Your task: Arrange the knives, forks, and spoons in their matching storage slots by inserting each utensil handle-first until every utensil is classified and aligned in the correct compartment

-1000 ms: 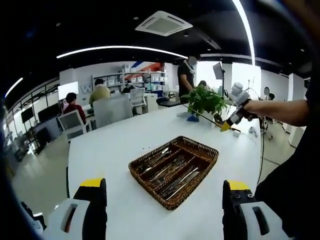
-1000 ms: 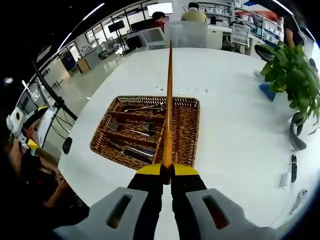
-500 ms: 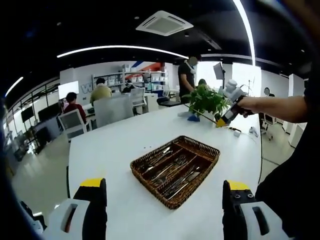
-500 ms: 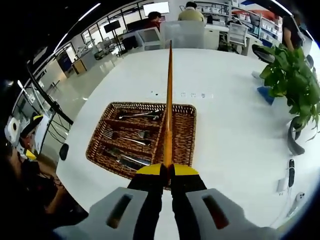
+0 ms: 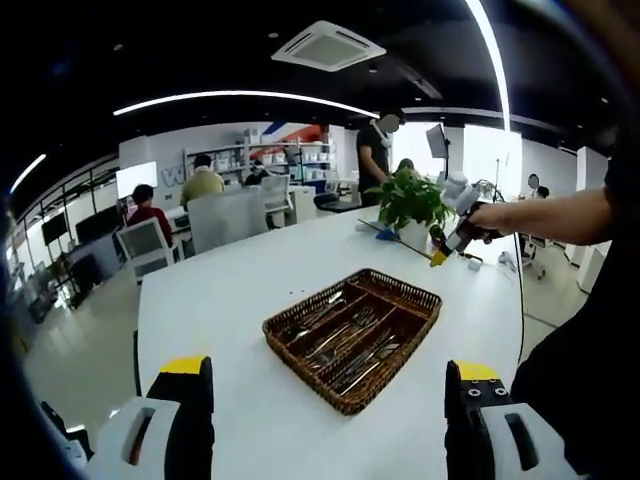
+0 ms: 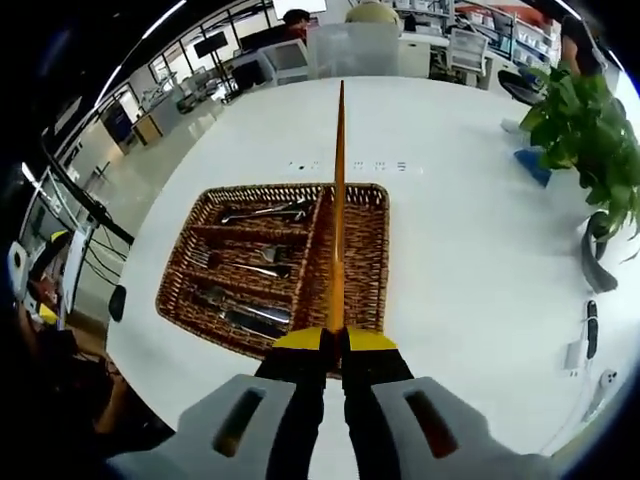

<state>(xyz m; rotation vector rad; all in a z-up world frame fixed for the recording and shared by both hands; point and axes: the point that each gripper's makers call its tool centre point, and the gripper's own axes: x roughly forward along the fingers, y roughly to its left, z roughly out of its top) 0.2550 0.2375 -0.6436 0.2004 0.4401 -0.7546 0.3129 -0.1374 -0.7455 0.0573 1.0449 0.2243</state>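
Right now my right gripper (image 6: pixel 334 338) has its jaws pressed together on one end of a long thin orange stick (image 6: pixel 338 210), which runs straight out ahead of me, high above the wicker basket (image 6: pixel 368 262). I can't tell from here whether the stick is a chopstick or something else; it is not a knife, fork or spoon. In the left gripper view that same gripper (image 5: pixel 437 257) hangs over the far side of the white table (image 5: pixel 220 290), next to the potted plant (image 5: pixel 410 202) and well above the basket (image 5: pixel 405 335).

My left gripper (image 5: pixel 327 372) has its jaws wide apart, holding nothing, low at the near edge of the table.

The basket is split into long compartments. Metal cutlery (image 6: pixel 255 270) lies in the ones on the left of the right gripper view; the one on the right looks bare, and the stick lines up roughly with it.

To do this well, I would come down slowly with the stick kept parallel to the dividers, lower the far end into the bare slot first, then lay the rest flat before letting go. Dropping it from this height risks it bouncing across a divider.
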